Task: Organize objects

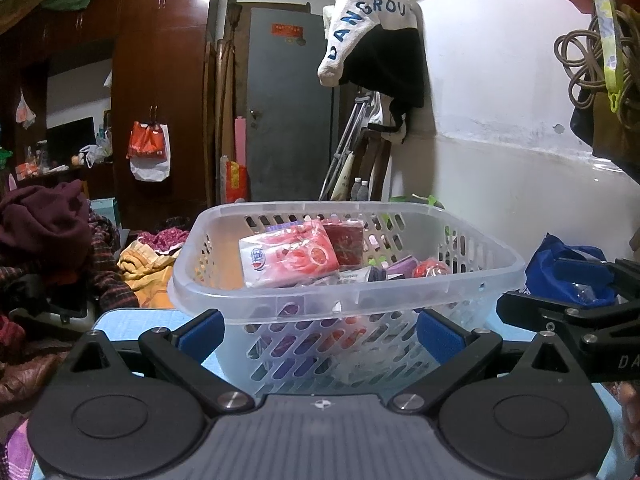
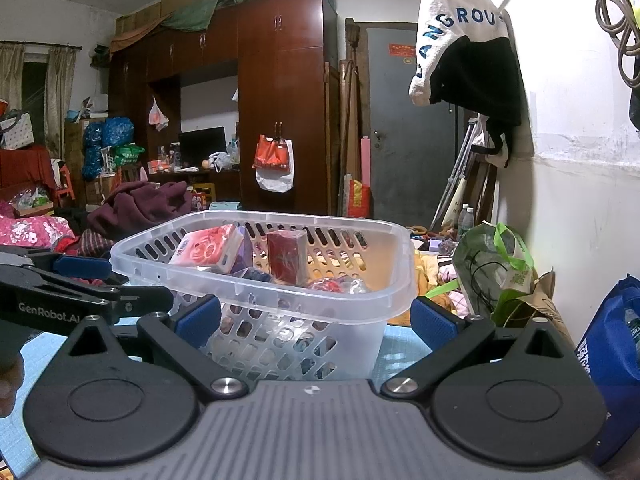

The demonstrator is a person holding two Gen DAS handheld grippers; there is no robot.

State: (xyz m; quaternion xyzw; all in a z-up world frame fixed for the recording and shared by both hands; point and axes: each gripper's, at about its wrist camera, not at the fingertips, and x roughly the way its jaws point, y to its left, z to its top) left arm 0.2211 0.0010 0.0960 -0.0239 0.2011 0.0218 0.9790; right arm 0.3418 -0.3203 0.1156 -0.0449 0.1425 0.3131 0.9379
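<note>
A clear plastic basket with a slotted wall stands on a light blue mat, directly ahead in both views. It holds a red-and-white tissue pack, a dark red box, purple packets and a red wrapped item. My left gripper is open, its blue pads just short of the basket's near wall, nothing between them. My right gripper is open too, facing the basket's near corner. The same pack and box show in the right wrist view.
A blue bag lies right of the basket, a green-and-white bag beyond it by the white wall. Piled clothes fill the left side. A brown wardrobe and grey door stand at the back.
</note>
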